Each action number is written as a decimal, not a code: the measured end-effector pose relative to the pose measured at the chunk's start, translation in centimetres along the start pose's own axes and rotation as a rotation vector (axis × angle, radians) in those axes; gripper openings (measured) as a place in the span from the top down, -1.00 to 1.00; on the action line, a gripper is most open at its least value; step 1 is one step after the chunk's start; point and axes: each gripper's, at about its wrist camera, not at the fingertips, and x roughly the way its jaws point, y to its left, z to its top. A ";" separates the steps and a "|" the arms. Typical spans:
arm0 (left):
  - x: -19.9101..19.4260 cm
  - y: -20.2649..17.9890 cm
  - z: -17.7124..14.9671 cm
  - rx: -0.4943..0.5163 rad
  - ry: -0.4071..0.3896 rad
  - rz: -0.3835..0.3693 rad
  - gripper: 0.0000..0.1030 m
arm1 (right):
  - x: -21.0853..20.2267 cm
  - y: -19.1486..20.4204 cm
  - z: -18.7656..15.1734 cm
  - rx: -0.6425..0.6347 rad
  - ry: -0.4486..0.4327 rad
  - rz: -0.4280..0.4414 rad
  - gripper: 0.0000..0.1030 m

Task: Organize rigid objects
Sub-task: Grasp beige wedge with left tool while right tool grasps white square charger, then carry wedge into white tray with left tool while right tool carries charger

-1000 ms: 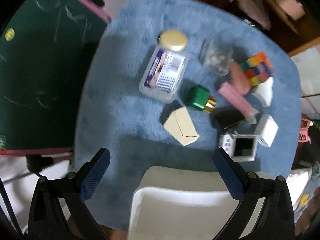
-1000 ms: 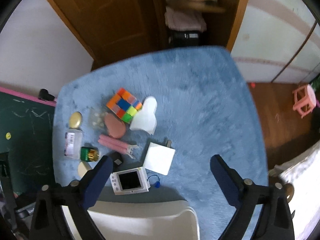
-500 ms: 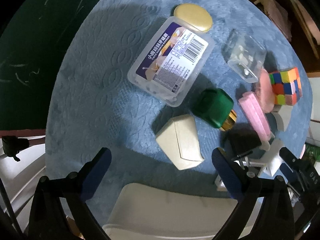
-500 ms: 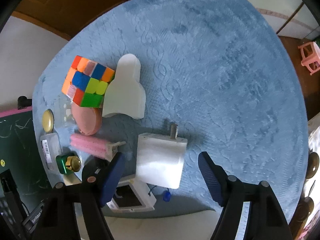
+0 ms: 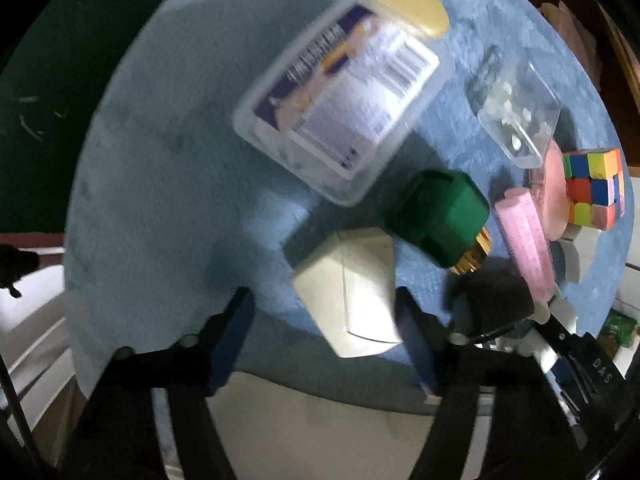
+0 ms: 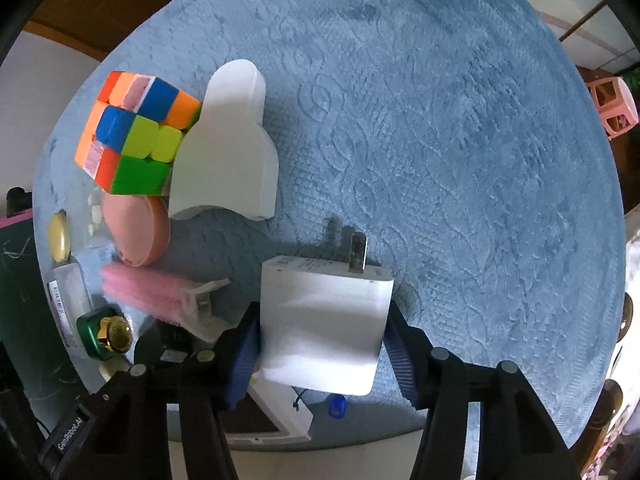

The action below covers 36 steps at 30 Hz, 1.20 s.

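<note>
Blue mat (image 6: 460, 152) carries a crowded cluster on its left half. Colour cube (image 6: 136, 132) touches the white bottle-shaped block (image 6: 228, 148); the pink round case (image 6: 138, 228) sits under the cube's near corner. Pink tube (image 6: 144, 290) lies just beside the white charger (image 6: 324, 316), its clear clip end toward it. Green bottle with gold cap (image 6: 102, 334) is at the mat's left edge. A white-framed device (image 6: 276, 420) lies partly beneath the charger.

Right gripper (image 6: 320, 354): fingers closed to the charger's width, blue pads (image 6: 242, 356) pressed against both side faces, plug prongs pointing away.

In the left wrist view, the clear labelled box (image 5: 344, 100) and green bottle (image 5: 440, 216) crowd the far side of the cream faceted box (image 5: 352, 292).

Left gripper (image 5: 324, 320): fingers partly spread around the cream box. The right pad appears to touch its edge, the left stands apart; blur prevents confirming contact.
</note>
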 end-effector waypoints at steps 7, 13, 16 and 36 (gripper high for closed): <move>0.8 -0.7 -0.9 0.016 -0.033 0.004 0.17 | 0.5 1.1 -0.3 0.000 -0.023 -0.007 -0.12; -1.0 -0.7 -1.6 0.057 -0.124 -0.002 0.17 | -1.1 -0.1 -1.9 -0.020 -0.035 0.031 -0.11; -2.8 -0.7 -2.5 0.092 -0.181 -0.011 0.17 | -1.9 -0.5 -2.6 -0.021 -0.048 0.055 -0.11; -20.4 0.0 -11.7 0.476 -0.545 -0.154 0.17 | -19.0 -2.0 -11.0 -0.160 -0.352 0.233 -0.11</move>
